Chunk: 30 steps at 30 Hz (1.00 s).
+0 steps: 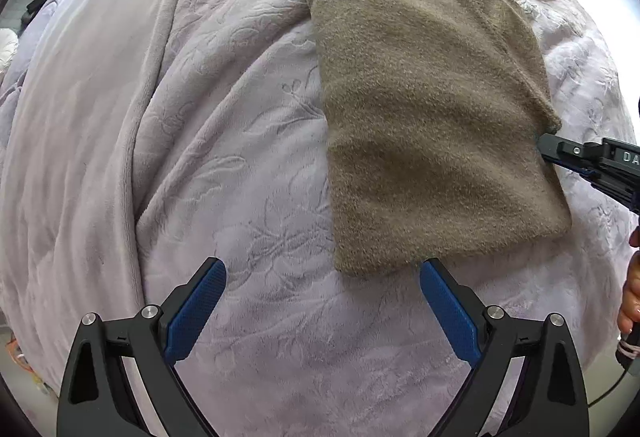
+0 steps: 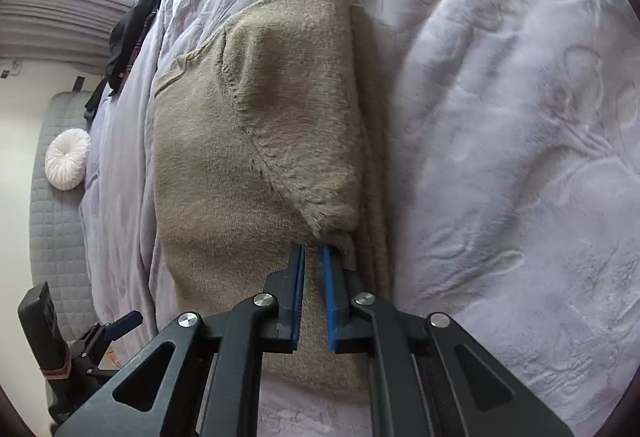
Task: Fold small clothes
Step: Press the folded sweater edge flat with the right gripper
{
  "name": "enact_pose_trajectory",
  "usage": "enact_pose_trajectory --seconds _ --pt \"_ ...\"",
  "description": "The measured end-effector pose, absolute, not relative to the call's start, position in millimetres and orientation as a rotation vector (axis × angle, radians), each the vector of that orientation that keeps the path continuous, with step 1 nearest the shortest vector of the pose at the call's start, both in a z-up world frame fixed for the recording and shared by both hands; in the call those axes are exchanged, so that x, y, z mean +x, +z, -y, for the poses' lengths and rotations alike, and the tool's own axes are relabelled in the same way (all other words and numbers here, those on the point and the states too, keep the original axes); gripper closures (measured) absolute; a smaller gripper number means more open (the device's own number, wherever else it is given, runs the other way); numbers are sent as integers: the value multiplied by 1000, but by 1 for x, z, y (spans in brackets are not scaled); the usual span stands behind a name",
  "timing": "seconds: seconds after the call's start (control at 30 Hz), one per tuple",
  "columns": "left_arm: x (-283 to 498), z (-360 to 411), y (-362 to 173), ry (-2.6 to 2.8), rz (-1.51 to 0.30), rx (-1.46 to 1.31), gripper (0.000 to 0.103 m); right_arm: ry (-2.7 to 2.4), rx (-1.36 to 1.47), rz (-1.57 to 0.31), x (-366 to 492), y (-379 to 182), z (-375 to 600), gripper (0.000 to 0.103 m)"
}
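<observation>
1. The right tool point(image 2: 312, 247) has its blue pads nearly together, pinching a fold of the tan sweater point(image 2: 256, 141).
2. The left tool point(image 1: 322, 269) stands wide apart, empty.
3. The sweater lies folded on the lilac bed blanket point(image 1: 200, 157).

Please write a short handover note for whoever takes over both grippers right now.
Left gripper: open, empty, above the bed just short of the garment's near edge.
Right gripper: shut, tips at the corner of the top fold; whether it pinches fabric is unclear.
Fuzzy brown knit garment: lies on the lilac embossed plush blanket, one side already folded over.
Left: finish the remaining folds.
</observation>
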<state>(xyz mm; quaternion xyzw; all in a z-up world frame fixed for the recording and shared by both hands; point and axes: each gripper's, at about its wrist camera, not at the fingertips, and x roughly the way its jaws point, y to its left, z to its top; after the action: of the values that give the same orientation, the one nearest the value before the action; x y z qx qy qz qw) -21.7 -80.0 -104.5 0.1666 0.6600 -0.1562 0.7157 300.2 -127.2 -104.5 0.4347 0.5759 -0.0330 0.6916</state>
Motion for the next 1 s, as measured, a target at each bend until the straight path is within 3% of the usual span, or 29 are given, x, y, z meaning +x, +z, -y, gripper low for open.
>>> enact_pose_trajectory --seconds 0.37,0.4,0.47,0.5,0.53,0.7,1.0 --pt "-30 94 -99 -364 -1465 369 5 -55 1044 -1296 263 -87 123 86" --pt "-27 93 -100 -369 -1466 369 5 -53 1047 -1295 262 -87 123 82" --pt "-25 94 -103 -379 -1471 369 5 -64 1044 -1296 257 -87 123 67" --pt "-25 95 -105 -382 -1476 371 5 -67 1041 -1295 255 -86 124 54" --pt "-24 96 -106 -382 -1479 373 5 -66 1039 -1292 255 -86 123 49" --pt "-25 98 -112 -359 -1503 354 5 -62 1051 -1299 254 -89 125 49" --pt "-12 91 -117 -365 -1496 222 1 -60 1060 -1322 255 -96 131 39"
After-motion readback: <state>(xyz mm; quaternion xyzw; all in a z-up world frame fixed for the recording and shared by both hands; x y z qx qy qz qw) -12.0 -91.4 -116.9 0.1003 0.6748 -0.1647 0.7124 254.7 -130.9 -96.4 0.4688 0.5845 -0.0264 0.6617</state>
